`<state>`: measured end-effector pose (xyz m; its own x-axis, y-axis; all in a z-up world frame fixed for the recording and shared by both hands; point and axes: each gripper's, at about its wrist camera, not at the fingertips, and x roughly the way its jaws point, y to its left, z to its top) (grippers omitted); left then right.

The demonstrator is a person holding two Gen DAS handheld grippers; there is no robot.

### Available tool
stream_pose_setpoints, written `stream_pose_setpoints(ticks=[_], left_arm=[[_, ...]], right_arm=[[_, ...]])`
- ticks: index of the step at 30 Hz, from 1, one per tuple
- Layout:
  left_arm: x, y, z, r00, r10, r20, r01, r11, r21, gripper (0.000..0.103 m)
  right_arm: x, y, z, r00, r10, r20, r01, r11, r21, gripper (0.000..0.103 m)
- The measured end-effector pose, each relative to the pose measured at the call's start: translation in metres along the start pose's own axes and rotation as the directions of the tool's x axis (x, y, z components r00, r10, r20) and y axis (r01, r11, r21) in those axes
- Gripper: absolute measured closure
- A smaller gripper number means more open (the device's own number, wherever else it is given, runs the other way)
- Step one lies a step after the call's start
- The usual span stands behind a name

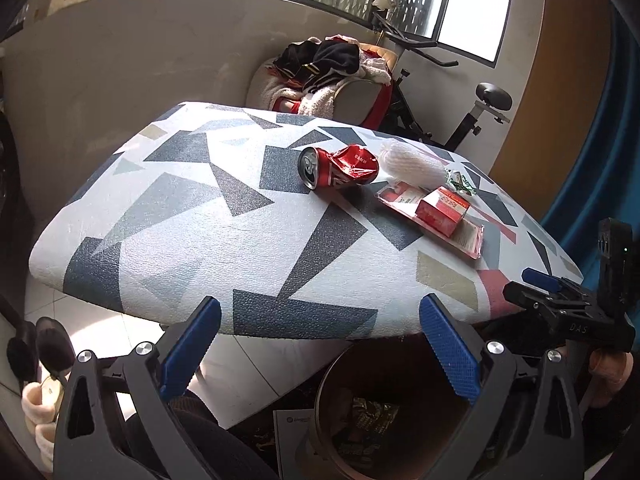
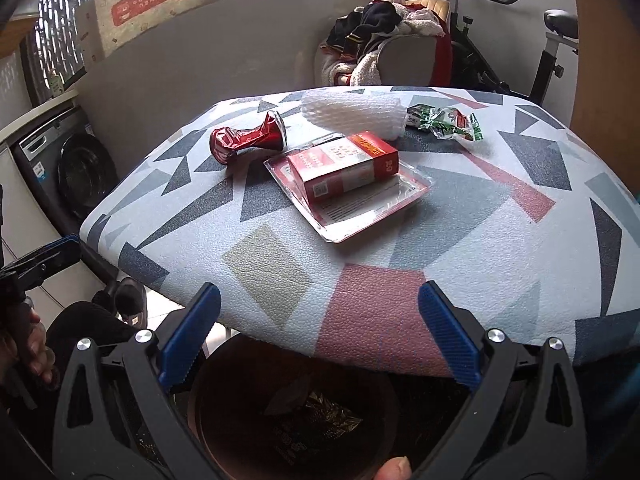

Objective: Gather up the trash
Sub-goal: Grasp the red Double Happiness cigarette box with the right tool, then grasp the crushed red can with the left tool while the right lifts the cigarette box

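Both tools hang with their blue-padded fingers spread wide and nothing between them: the left tool (image 1: pixel 320 344) and the right tool (image 2: pixel 319 334) each sit at the near edge of the desk (image 1: pixel 192 216), above the floor rather than over the trash on top. In the left wrist view the right tool also shows at the far right, held by a hand (image 1: pixel 610 372).

By size, the desk comes first, a rounded top covered in a white sheet with grey, dark blue and pink angular patches. Below its near edge stands a round brown bin (image 2: pixel 292 408), with a dark crinkled wrapper (image 2: pixel 320 410) lying inside. Behind the desk a chair heaped with clothes (image 1: pixel 328 68) stands against the wall, with an exercise bike (image 1: pixel 472 116) next to it, and in the right wrist view a washing machine (image 2: pixel 76 164) sits at the left.

The trash lies toward the far right part of the desktop. A white foam net sleeve (image 2: pixel 352 114) lies farthest back. Just in front of it a flat clear plastic blister tray (image 2: pixel 352 216) rests on the desk, and a red and white carton (image 2: pixel 344 168) lies on top of that tray. To the left of the tray, apart from it, a crushed red drink can (image 1: pixel 338 168) lies on its side. The smallest piece, a crumpled green and white wrapper (image 2: pixel 444 122), lies at the right end of the foam sleeve, touching or nearly touching it.
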<state>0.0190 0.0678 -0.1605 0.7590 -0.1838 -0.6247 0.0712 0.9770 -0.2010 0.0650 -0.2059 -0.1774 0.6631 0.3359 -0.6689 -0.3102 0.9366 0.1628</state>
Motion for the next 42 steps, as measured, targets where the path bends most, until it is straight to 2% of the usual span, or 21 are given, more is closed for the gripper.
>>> stream_pose_setpoints(ticks=[8,12,18,25,28,34,42], left_arm=[[0.006,0.006,0.002,1.0,0.008,-0.017,-0.009,0.999,-0.044,0.006],[0.009,0.008,0.003,1.0,0.006,-0.022,-0.007,0.999,-0.052,0.006],[0.014,0.01,0.004,0.999,0.002,-0.037,-0.004,0.998,-0.063,0.006],[0.02,0.013,0.005,0.999,-0.006,-0.043,0.002,0.996,-0.093,0.006],[0.023,0.013,0.008,0.999,-0.005,-0.053,-0.001,0.995,-0.1,0.006],[0.036,0.024,0.015,0.994,-0.035,-0.105,0.018,0.987,-0.159,0.006],[0.056,0.031,0.038,0.993,-0.082,-0.082,0.059,0.965,-0.257,0.006]], right_arm=[[0.054,-0.018,0.073,0.999,-0.04,-0.018,0.037,0.986,-0.164,0.006],[0.085,-0.019,0.09,0.998,-0.025,-0.056,0.015,0.986,-0.165,0.006],[0.105,-0.014,0.098,0.994,0.032,-0.101,-0.047,0.987,-0.153,0.006],[0.109,-0.009,0.094,0.992,0.04,-0.119,-0.062,0.981,-0.186,0.006],[0.109,-0.013,0.093,0.993,0.034,-0.115,-0.053,0.984,-0.17,0.012],[0.091,-0.01,0.091,0.997,0.053,-0.051,-0.061,0.982,-0.181,0.013],[0.062,-0.017,0.093,0.999,0.038,0.034,-0.033,0.99,-0.135,0.013]])
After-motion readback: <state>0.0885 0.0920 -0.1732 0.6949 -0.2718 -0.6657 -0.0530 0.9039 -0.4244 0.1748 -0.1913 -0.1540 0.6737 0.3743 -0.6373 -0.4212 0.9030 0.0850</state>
